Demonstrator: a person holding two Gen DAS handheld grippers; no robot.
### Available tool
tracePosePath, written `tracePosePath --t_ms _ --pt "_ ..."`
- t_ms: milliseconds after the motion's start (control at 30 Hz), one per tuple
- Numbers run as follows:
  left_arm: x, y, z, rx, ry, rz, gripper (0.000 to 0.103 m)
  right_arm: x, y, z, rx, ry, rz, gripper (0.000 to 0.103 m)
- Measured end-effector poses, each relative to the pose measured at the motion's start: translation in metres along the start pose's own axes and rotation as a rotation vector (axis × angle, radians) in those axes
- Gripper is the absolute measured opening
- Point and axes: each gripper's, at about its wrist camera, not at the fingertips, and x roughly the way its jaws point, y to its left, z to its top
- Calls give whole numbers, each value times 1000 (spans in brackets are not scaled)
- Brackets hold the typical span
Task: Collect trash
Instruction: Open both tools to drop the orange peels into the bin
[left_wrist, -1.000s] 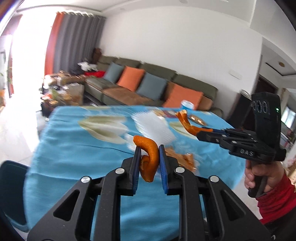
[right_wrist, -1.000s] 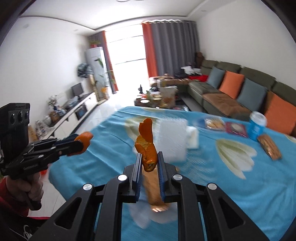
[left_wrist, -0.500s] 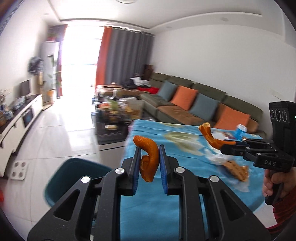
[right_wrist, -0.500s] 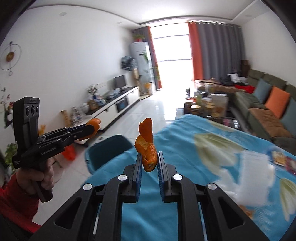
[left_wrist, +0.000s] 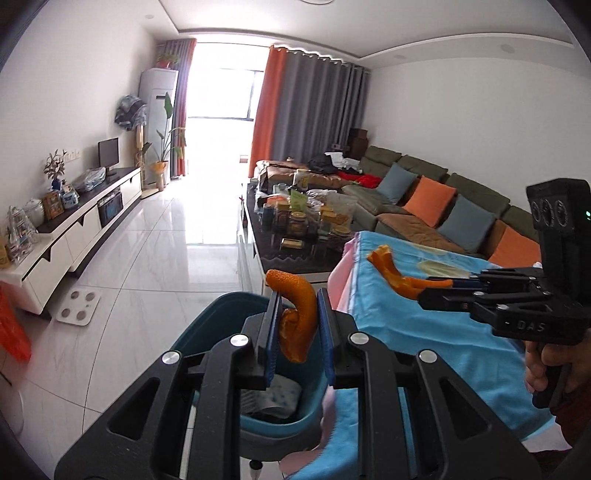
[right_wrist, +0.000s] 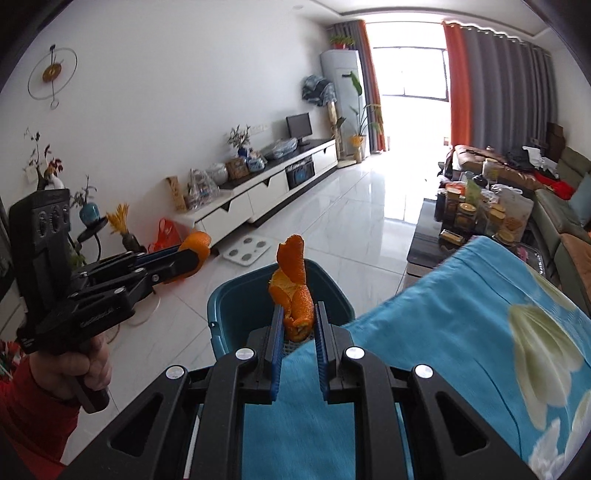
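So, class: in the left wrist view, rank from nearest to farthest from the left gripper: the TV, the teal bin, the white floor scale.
1. Teal bin, directly below the left gripper.
2. White floor scale, on the floor to the left.
3. TV, far left on the cabinet.

Both grippers swung away from the middle of the table (right_wrist: 461, 314) over to its edge, so now the teal trash bin (left_wrist: 218, 321) sits right below the two orange peels.
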Motion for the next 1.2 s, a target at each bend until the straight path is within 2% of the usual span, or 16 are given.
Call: tracePosePath --t_ms 300,633,1067,1200 --pt "15 30 -12 -36 56 35 20 52 9 13 -36 96 20 14" --pt "73 41 -33 -61 160 29 20 113 14 21 -72 211 10 14" --pt "136 46 -53 -74 252 23 20 154 15 22 -94 307 7 14" --pt "147 46 -56 -77 264 28 25 165 15 23 -93 327 2 16"
